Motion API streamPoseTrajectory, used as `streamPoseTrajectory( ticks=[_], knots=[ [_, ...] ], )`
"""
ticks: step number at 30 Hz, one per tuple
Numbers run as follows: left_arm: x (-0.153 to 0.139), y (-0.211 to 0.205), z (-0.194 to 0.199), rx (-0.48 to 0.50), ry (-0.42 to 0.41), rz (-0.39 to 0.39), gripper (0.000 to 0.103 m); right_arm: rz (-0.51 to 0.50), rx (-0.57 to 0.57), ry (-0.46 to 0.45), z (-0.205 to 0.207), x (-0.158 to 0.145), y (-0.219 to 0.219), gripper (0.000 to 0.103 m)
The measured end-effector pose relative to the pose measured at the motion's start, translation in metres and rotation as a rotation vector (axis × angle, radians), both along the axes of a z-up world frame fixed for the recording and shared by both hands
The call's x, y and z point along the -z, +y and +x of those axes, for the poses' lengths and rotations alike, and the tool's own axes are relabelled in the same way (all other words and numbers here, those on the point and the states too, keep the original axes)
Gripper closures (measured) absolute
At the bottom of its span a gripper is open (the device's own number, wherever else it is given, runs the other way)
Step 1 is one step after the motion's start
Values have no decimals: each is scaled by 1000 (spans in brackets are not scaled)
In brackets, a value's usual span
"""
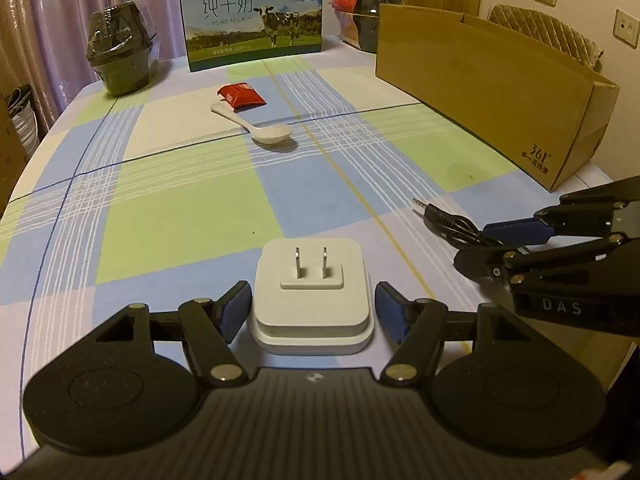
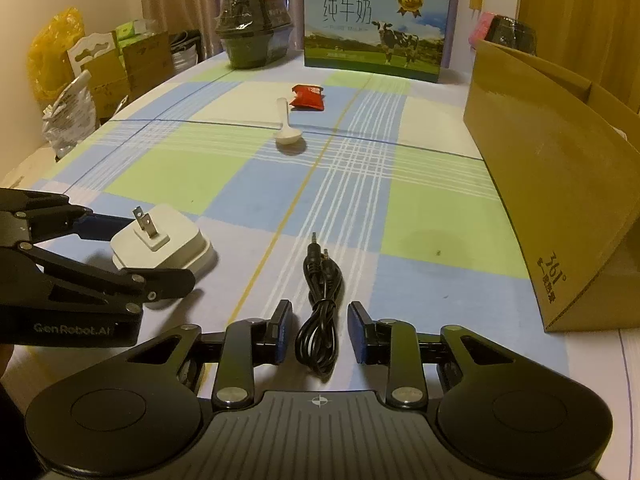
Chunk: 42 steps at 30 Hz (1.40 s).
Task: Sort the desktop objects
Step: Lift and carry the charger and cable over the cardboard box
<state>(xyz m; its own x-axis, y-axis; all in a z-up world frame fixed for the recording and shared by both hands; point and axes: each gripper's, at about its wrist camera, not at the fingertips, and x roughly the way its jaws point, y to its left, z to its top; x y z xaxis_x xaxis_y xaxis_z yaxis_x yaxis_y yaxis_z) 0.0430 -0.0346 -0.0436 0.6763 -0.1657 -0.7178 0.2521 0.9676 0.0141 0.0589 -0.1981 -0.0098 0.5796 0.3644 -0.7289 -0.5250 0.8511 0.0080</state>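
Left wrist: left gripper [image 1: 313, 307] spread around charger [image 1: 312, 296], not touching | right gripper [image 2: 319, 333] spread around cable [image 2: 320, 312]

The left black two-finger gripper [image 1: 313, 310] sat low over the bench, level and pointing forward; its blue-padded fingers [image 1: 236, 308] stood spread wide, one on either side of a gap, the pads not pressed together; the linkage arms splayed outward from the round pivot housings. The right black two-finger gripper [image 2: 319, 332] lay beside it at much the same height, also pointing forward; its blue-padded fingers [image 2: 283, 330] were likewise parted, though less widely, with clear space at each pad. In each wrist view the other gripper showed at the edge, side-on, with its fingers apart. No hand or sleeve could be made out clearly.
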Motion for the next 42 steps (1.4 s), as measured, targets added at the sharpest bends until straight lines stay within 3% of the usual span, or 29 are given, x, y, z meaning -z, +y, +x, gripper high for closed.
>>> streamPoseTrajectory(
  ticks=[3, 5, 10, 28, 42],
  knots=[
    [2, -1, 0, -2, 12, 8, 42, -2, 0, 0, 1, 0, 0, 77],
    [2, 1, 1, -8, 20, 0, 42, -4, -1, -2, 0, 0, 1, 85],
    [-1, 1, -1, -19, 23, -17, 43, -8, 0, -11, -1, -1, 3, 93],
    [-25, -1, -8, -51, 0, -68, 43, 73, 19, -41, -5, -25, -1, 93],
    [-74, -21, -31, -92, -67, -109, 43, 162, 65, -125, -19, -72, -21, 93]
  ],
)
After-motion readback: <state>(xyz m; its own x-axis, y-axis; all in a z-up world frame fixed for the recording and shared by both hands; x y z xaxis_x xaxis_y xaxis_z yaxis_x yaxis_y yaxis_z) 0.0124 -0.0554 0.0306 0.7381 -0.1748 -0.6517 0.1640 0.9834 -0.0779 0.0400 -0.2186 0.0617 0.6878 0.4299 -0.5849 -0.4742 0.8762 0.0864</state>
